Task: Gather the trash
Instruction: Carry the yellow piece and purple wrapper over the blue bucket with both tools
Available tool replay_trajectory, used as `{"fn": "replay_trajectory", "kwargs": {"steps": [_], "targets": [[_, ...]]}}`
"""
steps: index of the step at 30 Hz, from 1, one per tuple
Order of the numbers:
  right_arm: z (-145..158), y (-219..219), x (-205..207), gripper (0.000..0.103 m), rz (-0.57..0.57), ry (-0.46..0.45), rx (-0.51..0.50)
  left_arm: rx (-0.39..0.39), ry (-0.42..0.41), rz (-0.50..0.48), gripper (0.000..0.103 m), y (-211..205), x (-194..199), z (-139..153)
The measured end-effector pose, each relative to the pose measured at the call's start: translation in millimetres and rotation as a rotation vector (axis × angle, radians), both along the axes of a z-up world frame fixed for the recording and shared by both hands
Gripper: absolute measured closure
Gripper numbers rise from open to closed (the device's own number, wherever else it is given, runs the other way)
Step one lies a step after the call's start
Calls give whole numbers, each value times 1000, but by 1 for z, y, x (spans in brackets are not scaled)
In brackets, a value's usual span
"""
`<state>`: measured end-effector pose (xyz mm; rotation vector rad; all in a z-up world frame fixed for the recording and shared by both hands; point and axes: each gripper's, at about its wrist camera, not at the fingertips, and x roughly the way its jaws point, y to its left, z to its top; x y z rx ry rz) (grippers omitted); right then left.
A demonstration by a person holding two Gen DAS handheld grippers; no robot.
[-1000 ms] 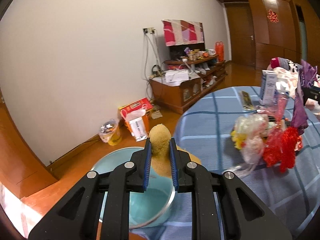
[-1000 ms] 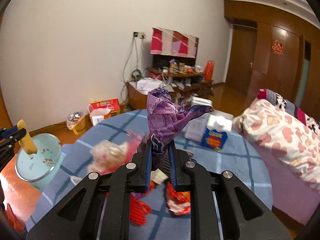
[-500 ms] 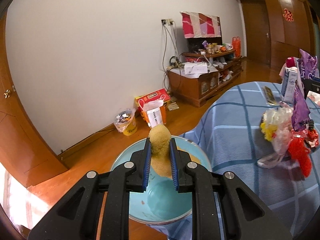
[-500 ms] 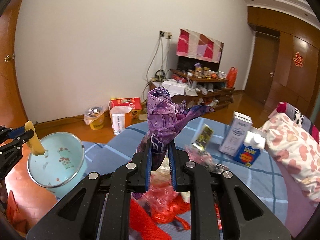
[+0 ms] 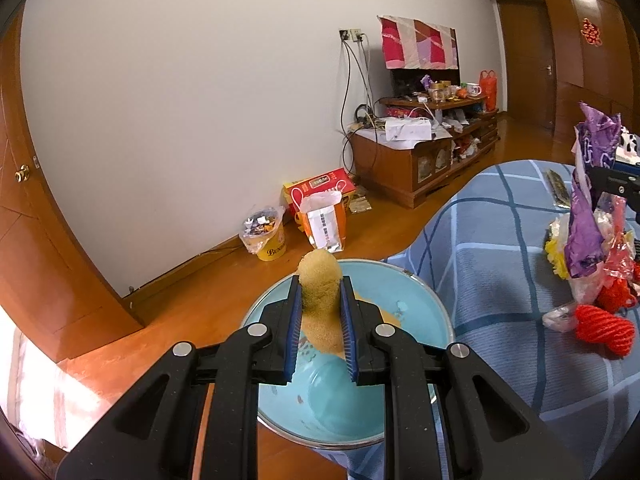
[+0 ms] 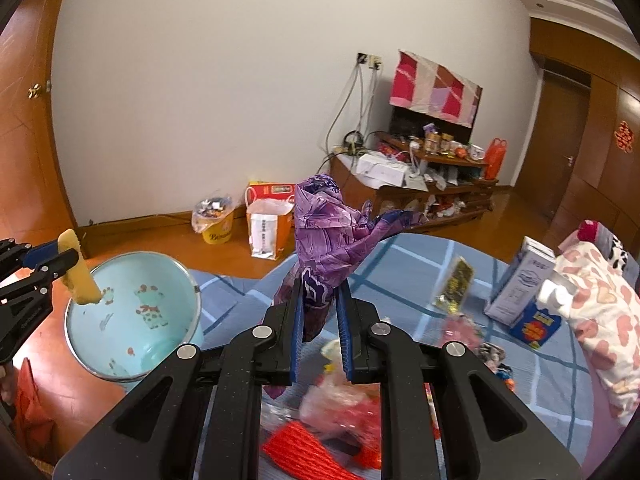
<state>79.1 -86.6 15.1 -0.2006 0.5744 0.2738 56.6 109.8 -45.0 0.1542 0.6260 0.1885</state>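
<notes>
- Trash: yellow spongy piece (image 5: 320, 304) clamped between the left gripper (image 5: 320, 320) fingers, hanging over the mouth of the light-blue bin (image 5: 416, 312); its lower end dips inside the rim. Material hard to tell: sponge or a fried snack.
- Right wrist view shows the same piece (image 6: 78, 270) over the near rim of the bin (image 6: 176, 280), with the left gripper (image 6: 44, 268) cut off by the frame edge.
- Bin sits just beside the edge of the tabletop (image 5: 500, 264), which has a blue plaid cloth. Bin's base is hidden by the gripper body, so what it stands on can't be told.
- Purple wrapper (image 6: 332, 236) pinched in the narrow right gripper (image 6: 320, 312) fingers, held above the tabletop (image 6: 404, 264), well right of the bin. Lower tail hidden behind the fingers.
- From the left wrist view, the wrapper (image 5: 588, 208) and right gripper (image 5: 616, 184) are cut off at the frame's right edge.
- Pile of red and clear plastic scraps (image 6: 320, 436) on the tabletop under the right gripper, blurred and partly hidden, so items can't be separated.
- White carton (image 6: 520, 284) and blue box (image 6: 536, 324) at the side of the tabletop far from the bin; print unreadable.
</notes>
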Motion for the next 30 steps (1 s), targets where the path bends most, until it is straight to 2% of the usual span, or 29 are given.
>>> {"fn": "replay_trajectory", "kwargs": {"steps": [14,30], "targets": [[-19,41,9,87,77,45,-19,29,26,51,85,20,3,-11],[-42,78,17,87,148,94,-49,25,64,82,84,37,6,-23]]}}
